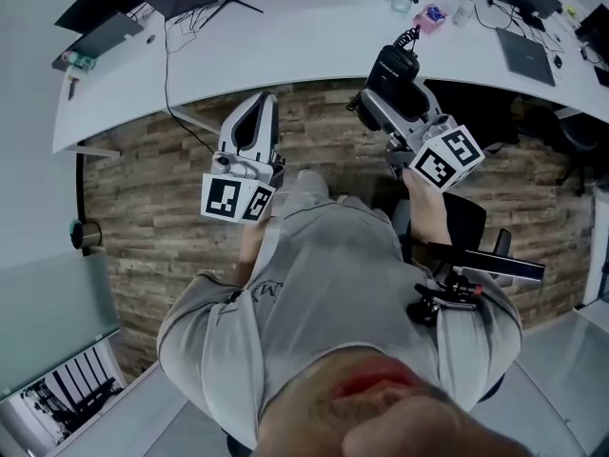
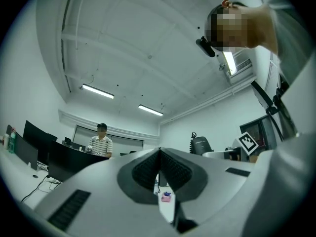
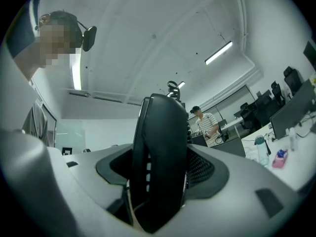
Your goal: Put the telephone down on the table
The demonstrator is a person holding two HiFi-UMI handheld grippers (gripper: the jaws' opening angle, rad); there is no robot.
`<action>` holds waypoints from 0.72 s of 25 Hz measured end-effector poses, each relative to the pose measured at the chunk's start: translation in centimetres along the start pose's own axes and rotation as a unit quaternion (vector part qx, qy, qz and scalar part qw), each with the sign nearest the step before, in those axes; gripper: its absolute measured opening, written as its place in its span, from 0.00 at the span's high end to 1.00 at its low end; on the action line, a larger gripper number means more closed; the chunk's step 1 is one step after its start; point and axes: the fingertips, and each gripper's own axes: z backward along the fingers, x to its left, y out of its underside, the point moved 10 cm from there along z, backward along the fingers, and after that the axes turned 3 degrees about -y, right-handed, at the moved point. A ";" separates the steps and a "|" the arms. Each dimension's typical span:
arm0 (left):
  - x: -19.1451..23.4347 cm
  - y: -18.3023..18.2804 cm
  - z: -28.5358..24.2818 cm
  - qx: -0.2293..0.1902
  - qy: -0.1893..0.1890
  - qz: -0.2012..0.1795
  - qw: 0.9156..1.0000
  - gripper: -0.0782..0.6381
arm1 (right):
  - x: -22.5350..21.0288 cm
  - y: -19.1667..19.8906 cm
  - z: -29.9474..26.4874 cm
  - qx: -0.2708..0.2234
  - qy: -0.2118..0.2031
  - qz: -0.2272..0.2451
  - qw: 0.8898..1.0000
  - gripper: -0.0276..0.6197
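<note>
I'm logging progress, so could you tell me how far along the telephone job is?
Done: the telephone is clamped in the right gripper. In hand: it is held in the air near the edge of the white table. Left: lower it onto the table and release. The left gripper is shut and empty.

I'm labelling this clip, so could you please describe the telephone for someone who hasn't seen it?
Find the curved white table. Near its front edge, the right tool clamps a black telephone; its curly cord on top sets it apart.
</note>
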 end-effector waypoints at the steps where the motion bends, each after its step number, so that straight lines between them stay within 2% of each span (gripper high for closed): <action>1: 0.1 0.2 -0.2 0.002 -0.002 0.001 1.000 0.88 | -0.4 0.2 -0.2 0.003 0.000 -0.002 1.000 0.49; 13: 4.6 2.3 -4.8 0.011 -0.012 0.011 1.000 0.88 | -4.3 1.7 -5.6 0.027 -0.007 -0.022 0.999 0.49; 18: 10.9 2.5 -8.7 0.013 -0.005 0.025 1.000 0.88 | -5.6 2.1 -12.4 0.046 -0.006 -0.031 0.998 0.49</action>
